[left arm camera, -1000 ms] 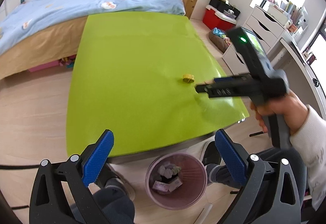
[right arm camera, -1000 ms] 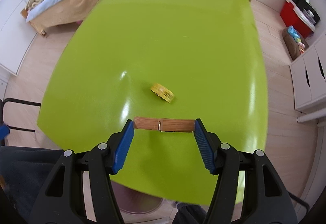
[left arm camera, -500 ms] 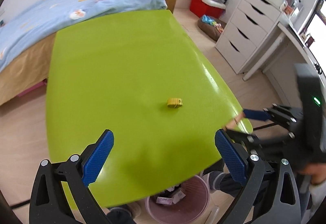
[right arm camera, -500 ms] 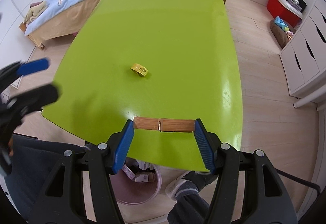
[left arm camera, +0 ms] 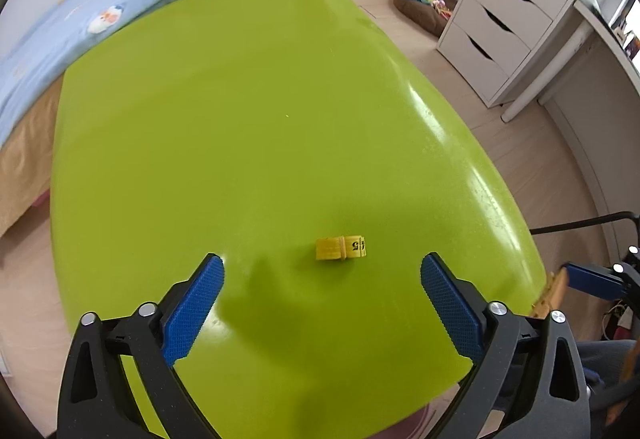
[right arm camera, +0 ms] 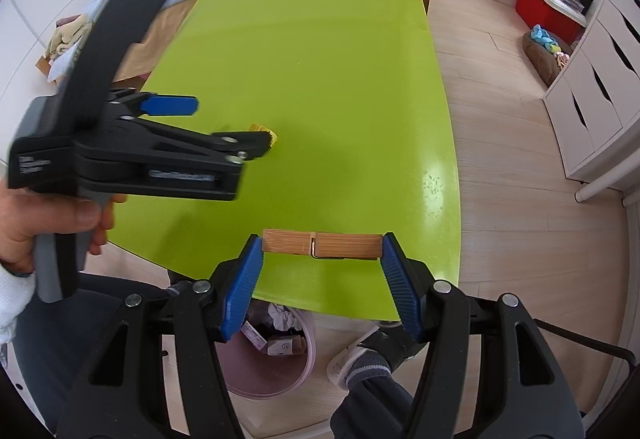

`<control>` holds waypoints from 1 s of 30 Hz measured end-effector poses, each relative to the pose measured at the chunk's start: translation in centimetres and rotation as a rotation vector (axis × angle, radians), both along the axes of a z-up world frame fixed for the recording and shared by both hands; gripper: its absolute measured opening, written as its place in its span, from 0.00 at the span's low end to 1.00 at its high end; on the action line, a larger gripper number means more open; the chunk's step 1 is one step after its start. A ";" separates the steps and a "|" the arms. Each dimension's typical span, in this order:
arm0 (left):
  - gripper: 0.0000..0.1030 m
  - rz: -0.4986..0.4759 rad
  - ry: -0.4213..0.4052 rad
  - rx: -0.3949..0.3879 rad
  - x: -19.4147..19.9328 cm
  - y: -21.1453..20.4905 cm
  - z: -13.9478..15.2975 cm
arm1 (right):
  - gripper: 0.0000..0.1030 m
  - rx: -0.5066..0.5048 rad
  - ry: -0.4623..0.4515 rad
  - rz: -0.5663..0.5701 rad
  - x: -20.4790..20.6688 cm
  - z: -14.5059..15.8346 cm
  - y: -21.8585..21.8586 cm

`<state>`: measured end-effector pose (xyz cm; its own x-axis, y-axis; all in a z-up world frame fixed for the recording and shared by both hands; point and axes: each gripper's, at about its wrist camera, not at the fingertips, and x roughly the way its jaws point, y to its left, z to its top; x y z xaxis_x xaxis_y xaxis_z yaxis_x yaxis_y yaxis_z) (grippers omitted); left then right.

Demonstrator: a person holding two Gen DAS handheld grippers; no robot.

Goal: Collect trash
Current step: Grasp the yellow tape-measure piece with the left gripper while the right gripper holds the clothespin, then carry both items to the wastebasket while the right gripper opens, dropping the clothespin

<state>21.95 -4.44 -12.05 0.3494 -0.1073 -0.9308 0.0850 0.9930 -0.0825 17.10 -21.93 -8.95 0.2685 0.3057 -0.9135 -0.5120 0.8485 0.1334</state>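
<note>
The left gripper (left arm camera: 322, 271) has swung in over the green table (left arm camera: 240, 119), its jaws just narrowing but open around nothing. The yellow scrap (left arm camera: 341, 248) lies just ahead. The right gripper (right arm camera: 322, 259) clamps a wooden clothespin (right arm camera: 322, 244) near the table edge, probably above the pink bin (right arm camera: 276, 367). Open tabletop surrounds the scrap.

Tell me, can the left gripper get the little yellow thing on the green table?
Probably yes. The left gripper hangs above the small yellow roll with its jaws apart and nothing between them. Its jaws have just been closing. Nothing on the green table blocks it.
</note>
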 end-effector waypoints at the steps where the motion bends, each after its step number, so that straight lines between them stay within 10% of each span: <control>1: 0.78 -0.001 0.010 0.002 0.2 -0.1 -0.3 | 0.58 0.001 0.001 0.001 0.0 -0.1 0.0; 11: 0.29 -0.012 0.041 -0.010 0.7 -0.4 -1.7 | 0.58 0.007 0.005 0.002 0.0 -0.2 0.0; 30: 0.28 -0.024 -0.094 0.030 -7.0 0.5 4.4 | 0.58 0.035 -0.061 0.051 -2.7 1.8 0.9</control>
